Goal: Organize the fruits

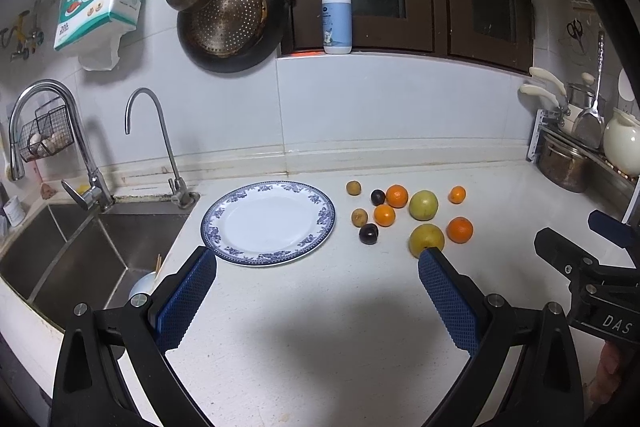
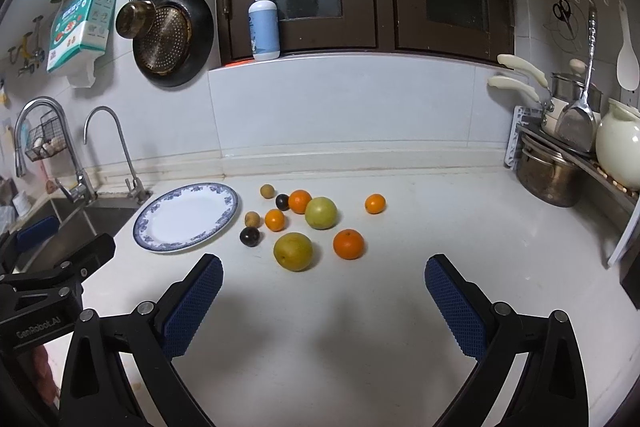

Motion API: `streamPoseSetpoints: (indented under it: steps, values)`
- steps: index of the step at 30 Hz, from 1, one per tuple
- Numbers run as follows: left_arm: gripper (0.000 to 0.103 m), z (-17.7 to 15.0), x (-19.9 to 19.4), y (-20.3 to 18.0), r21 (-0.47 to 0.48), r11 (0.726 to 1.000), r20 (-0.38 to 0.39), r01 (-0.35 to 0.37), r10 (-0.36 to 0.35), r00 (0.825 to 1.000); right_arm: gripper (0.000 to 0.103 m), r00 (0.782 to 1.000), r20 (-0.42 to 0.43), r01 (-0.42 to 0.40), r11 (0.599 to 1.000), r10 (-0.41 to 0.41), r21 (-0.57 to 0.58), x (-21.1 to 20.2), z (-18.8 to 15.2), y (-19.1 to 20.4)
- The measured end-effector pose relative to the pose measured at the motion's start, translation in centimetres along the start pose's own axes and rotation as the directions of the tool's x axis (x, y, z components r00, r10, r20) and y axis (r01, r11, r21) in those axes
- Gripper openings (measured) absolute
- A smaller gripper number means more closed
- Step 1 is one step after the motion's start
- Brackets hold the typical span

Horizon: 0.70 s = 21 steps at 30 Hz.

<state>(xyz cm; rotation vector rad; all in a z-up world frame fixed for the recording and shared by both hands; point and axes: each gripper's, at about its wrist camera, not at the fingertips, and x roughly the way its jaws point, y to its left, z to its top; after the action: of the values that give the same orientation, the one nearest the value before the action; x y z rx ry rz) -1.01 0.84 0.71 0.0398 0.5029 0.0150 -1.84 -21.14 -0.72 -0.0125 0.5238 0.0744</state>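
Ten fruits lie loose on the worktop [image 2: 360,307], just right of the empty plate [image 2: 186,217]. Both tools hang above the worktop, jaws spread wide and holding nothing. The nearest fruit, a yellow-green one [image 2: 293,251], lies ahead and slightly left of the right tool [image 2: 324,279], which is probably better placed than the left tool [image 1: 318,273].

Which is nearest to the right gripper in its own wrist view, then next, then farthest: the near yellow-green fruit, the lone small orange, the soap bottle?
1. Near yellow-green fruit, just ahead, left of centre.
2. Lone small orange, farther back, centre-right.
3. Soap bottle, up on the window ledge.
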Motion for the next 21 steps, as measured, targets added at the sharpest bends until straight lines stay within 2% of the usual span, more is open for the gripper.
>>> streamPoseSetpoints:
  steps: [21]
  values:
    - [0.103, -0.16, -0.86, 0.1, 0.0, 1.0, 0.012, -0.001, 0.001, 1.0, 0.102, 1.0, 0.02, -0.004, 1.0, 0.004, -0.005, -0.88, -0.22, 0.41]
